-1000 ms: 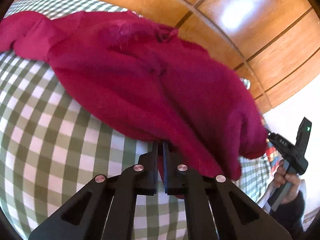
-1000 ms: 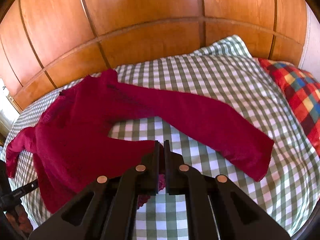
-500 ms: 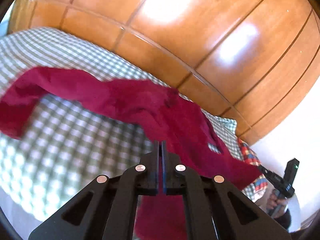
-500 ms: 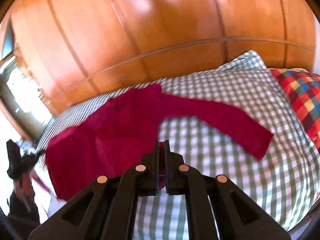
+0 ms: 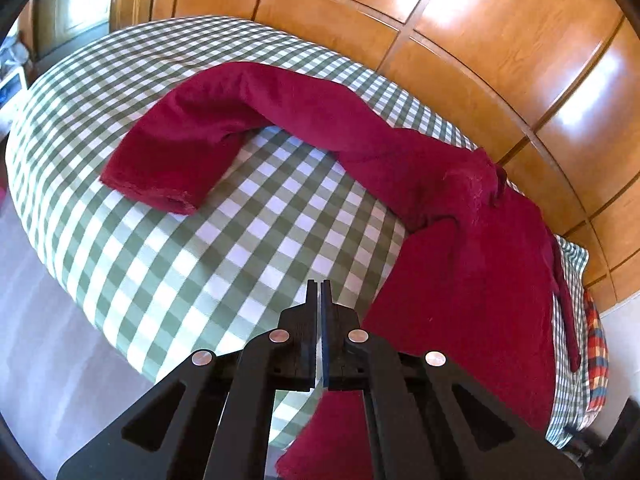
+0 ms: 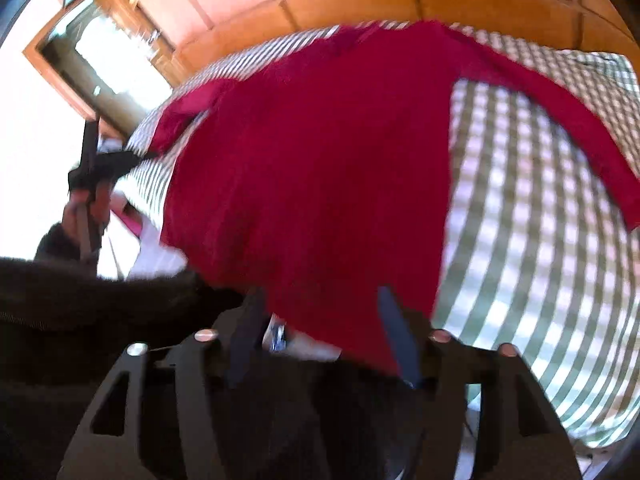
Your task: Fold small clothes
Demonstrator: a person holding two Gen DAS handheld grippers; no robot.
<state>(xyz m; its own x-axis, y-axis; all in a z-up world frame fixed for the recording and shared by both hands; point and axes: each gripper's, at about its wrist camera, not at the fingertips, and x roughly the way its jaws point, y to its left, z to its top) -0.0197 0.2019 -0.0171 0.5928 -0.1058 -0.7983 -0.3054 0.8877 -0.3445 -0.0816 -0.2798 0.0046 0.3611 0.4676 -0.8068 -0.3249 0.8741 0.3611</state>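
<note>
left gripper fingers pressed together, only a thin slit between them; a strip of the red garment hangs below the fingers, by the look of it pinched at their base, though the exact clamp point is hidden by the finger bodies; garment body spreads to the right of the left fingers and runs up ahead of them; one long sleeve arcs ahead and to the left of the fingertips, cuff lying flat on the green checked bedsheet; sheet directly ahead of and under the left fingertips is bare check; wooden panel wall beyond the bed; edge of a multicolour plaid pillow far right of the fingers.

right wrist view is motion-blurred; right gripper fingers stand wide apart; red garment hem drapes down between and just ahead of them, cloth overlapping the inner side of the right-hand finger; cannot tell whether either pad touches the cloth; nothing clamped; garment body fills the area ahead of the fingers, other sleeve stretches ahead and to the right over the checked sheet; left gripper seen far left of the right fingers, held in a hand, blurred; dark sleeve of the person's arm at lower left beside the right fingers.
</note>
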